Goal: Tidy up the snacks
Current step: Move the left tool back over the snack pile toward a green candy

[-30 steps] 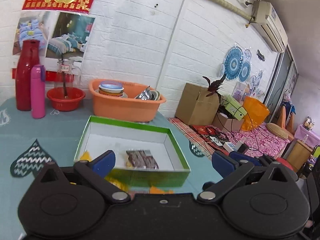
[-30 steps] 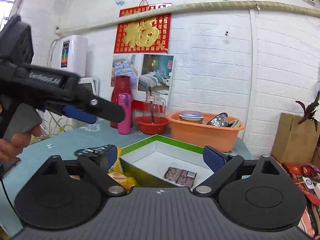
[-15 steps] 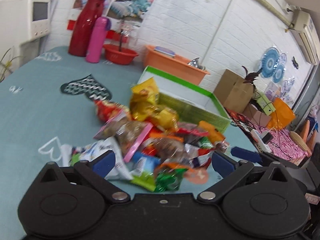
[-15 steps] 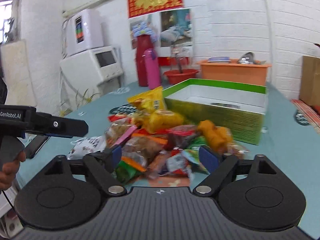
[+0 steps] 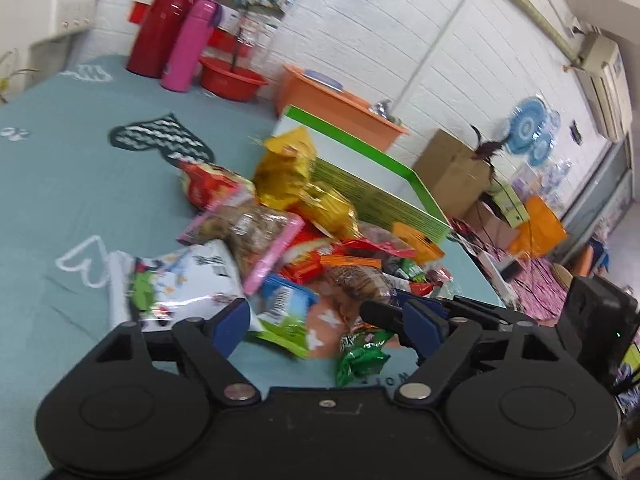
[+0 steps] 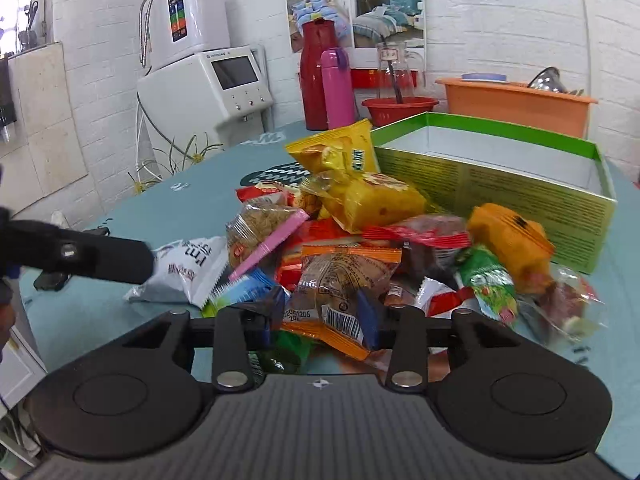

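The right gripper (image 6: 322, 314) is closing on a clear orange-edged snack packet (image 6: 340, 280) atop the table's pile — pads touching it. The left gripper (image 5: 326, 320) gapes empty (one green cardboard box (image 6: 540, 196) behind).

1. A red flask (image 6: 316, 76) and a pink bottle (image 6: 338, 88) are standing side by side at the back of the counter (image 5: 60, 184).
2. A red basin (image 6: 400, 106) is sitting just beside them, holding what is possibly a glass jug (image 6: 394, 64).
3. An orange tub (image 6: 516, 104) is holding dishes.
4. A white machine (image 6: 208, 84) is standing by the wall.
5. A cardboard box (image 5: 452, 164) is sitting beyond the counter.
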A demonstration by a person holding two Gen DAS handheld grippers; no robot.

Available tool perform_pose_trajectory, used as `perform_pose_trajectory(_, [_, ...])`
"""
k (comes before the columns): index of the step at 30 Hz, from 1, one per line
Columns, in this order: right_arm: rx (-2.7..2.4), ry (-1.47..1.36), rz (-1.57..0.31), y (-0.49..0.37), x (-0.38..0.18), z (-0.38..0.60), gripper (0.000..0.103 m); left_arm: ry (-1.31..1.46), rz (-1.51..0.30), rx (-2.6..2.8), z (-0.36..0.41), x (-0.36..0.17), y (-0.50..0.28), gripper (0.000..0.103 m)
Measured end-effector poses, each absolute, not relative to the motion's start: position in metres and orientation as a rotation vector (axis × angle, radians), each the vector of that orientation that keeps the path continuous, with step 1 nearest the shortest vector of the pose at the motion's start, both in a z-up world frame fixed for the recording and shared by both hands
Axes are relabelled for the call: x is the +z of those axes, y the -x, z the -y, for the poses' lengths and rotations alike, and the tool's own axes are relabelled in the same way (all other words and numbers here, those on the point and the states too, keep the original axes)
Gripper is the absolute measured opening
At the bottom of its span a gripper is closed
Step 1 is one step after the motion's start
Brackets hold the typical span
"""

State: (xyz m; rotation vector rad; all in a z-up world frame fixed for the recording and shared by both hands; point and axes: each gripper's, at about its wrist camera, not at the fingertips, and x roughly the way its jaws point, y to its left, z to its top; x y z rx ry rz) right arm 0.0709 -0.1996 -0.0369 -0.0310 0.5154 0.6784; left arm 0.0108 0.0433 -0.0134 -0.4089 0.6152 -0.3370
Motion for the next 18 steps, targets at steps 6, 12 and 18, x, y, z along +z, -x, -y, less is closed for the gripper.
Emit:
perform_pose_trajectory(6, [0.640, 0.028, -0.488, -0.048, -0.036, 0.232, 0.075, 0.366, -0.676, -0.461, -0.005, -0.022, -0.032, 0.103])
perform_pose_trajectory(12, [0.541, -0.006, -0.446, -0.043, -0.026, 0.262, 0.084, 0.263, -0.685, -0.488, 0.006, -0.024, -0.022, 0.093])
perform_pose_trajectory(18, [0.596, -0.019, -0.468, -0.046, -0.033, 0.259, 0.083, 0.258, -0.730, -0.447, 0.004, -0.034, -0.020, 0.088])
